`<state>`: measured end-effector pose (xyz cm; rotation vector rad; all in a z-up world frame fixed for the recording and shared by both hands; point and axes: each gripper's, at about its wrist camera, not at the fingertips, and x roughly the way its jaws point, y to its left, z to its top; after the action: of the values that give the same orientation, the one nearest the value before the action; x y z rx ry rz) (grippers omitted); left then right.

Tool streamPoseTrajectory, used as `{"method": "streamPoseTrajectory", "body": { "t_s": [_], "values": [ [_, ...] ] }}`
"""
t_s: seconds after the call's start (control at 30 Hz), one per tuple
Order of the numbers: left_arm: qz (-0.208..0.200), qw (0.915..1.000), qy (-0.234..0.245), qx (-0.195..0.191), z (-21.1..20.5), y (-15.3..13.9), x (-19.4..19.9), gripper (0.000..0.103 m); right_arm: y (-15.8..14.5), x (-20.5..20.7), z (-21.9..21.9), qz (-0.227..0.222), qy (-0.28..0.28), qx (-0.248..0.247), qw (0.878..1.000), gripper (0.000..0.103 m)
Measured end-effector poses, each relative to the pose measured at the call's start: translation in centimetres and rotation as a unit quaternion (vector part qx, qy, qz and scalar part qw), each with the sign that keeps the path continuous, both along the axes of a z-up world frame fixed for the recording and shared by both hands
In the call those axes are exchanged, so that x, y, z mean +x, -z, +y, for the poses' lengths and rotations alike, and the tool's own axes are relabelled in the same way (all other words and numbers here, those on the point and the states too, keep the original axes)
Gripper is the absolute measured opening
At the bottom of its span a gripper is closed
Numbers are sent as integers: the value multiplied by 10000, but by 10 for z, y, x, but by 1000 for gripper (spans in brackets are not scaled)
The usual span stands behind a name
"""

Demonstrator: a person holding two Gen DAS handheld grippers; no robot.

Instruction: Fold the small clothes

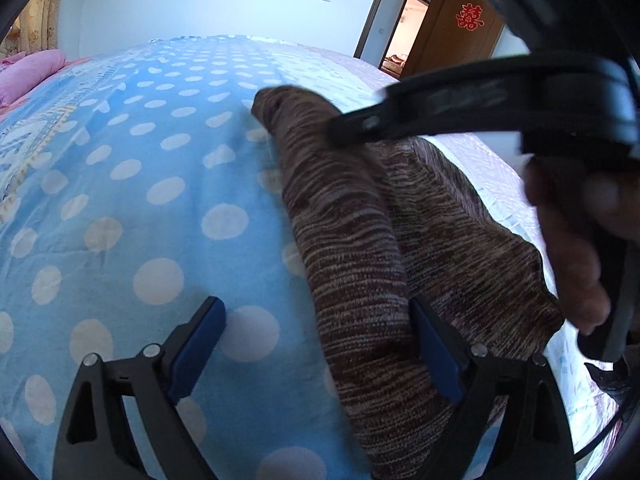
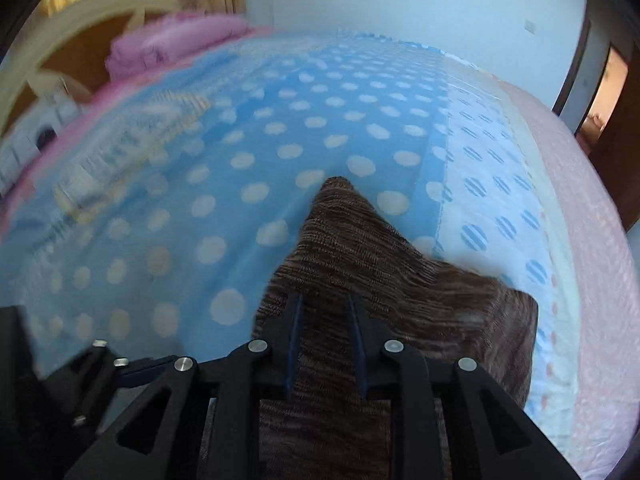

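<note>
Brown knit garment (image 1: 360,248) lies on the bed's dotted blue blanket (image 1: 160,200), one edge already folded over. Left hand-held gripper (image 1: 316,344) gapes wide astride that fold, gripping nothing. Right hand-held gripper (image 2: 326,336) is slightly parted, knit between its pads, apparently letting go.

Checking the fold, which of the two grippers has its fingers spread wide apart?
The left gripper: its blue pads stand far apart over the brown knit garment. The right gripper has only a narrow gap.
</note>
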<state>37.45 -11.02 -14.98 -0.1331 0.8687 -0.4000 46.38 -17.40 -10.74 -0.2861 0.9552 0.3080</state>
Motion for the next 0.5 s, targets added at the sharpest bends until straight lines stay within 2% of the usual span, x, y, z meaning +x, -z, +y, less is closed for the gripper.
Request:
{"method": "streamPoseTrajectory", "body": {
  "t_s": [0.03, 0.1, 0.17, 0.23, 0.33, 0.4, 0.5],
  "values": [
    [6, 10000, 4, -4, 0, 0, 0, 95, 11, 11, 4, 180, 26, 55, 9998, 22],
    [25, 10000, 16, 14, -1, 0, 0, 95, 16, 22, 3, 200, 85, 247, 9995, 23],
    [25, 10000, 31, 53, -2, 0, 0, 96, 18, 34, -3, 383, 250, 618, 9970, 23],
    [18, 10000, 44, 42, -1, 0, -1, 97, 12, 28, -12, 430, 395, 902, 9942, 23],
    [16, 9996, -95, -247, 12, -3, -4, 97, -17, -11, -34, 64, 448, 1251, 9911, 26],
    [38, 9984, -371, -421, 26, -7, -6, 97, -28, -42, -51, -144, 466, 1450, 9882, 29],
    [-93, 9963, -661, -542, 35, -16, -2, 98, -23, -76, -74, -203, 634, 1473, 9868, 30]
  ]
}}
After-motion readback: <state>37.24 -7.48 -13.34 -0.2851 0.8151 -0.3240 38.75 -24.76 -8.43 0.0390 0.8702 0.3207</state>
